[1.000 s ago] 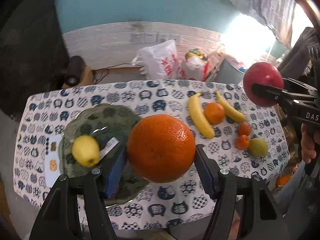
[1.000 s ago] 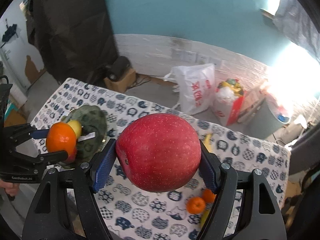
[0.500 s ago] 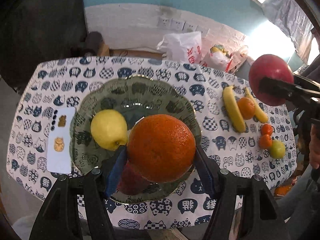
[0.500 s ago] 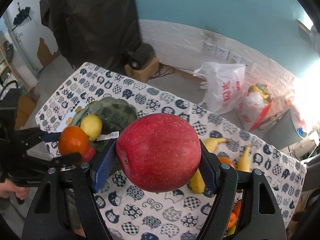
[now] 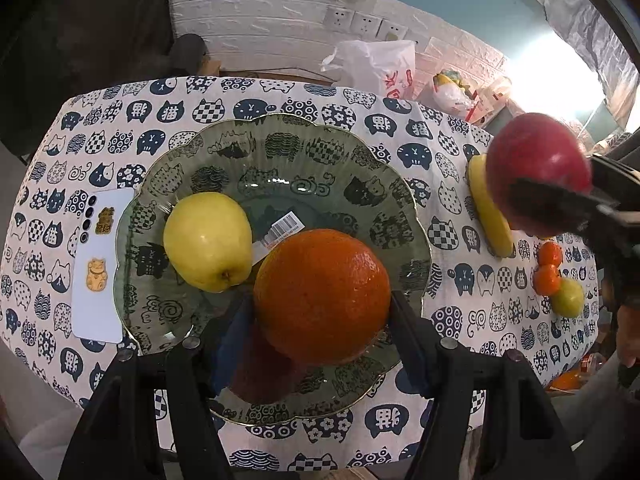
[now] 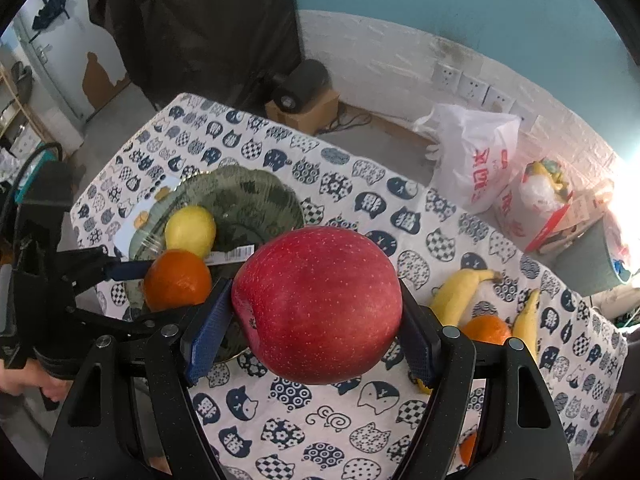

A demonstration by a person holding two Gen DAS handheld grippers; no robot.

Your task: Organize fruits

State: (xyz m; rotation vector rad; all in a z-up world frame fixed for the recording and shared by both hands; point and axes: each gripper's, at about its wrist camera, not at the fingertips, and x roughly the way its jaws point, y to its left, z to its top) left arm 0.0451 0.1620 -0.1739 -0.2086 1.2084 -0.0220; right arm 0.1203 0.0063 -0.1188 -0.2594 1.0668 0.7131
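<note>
My left gripper [image 5: 320, 312] is shut on a large orange [image 5: 322, 296] and holds it just above the near part of the green glass plate [image 5: 288, 152]. A yellow apple [image 5: 208, 242] lies in the plate to the orange's left, and a dark red fruit [image 5: 260, 364] shows under the orange. My right gripper [image 6: 316, 320] is shut on a red apple [image 6: 318, 304] and holds it above the tablecloth, right of the plate [image 6: 256, 196]. The left gripper with its orange [image 6: 178, 280] shows in the right wrist view.
Bananas [image 6: 460, 288], an orange [image 6: 486, 330], two small tangerines [image 5: 548, 268] and a green fruit [image 5: 568, 298] lie on the table's right side. A white phone [image 5: 100, 272] lies left of the plate. Plastic bags [image 6: 476, 164] sit on the floor beyond the table.
My left gripper has carried the orange left and down over the plate. My right gripper has moved the red apple left, towards the plate.
</note>
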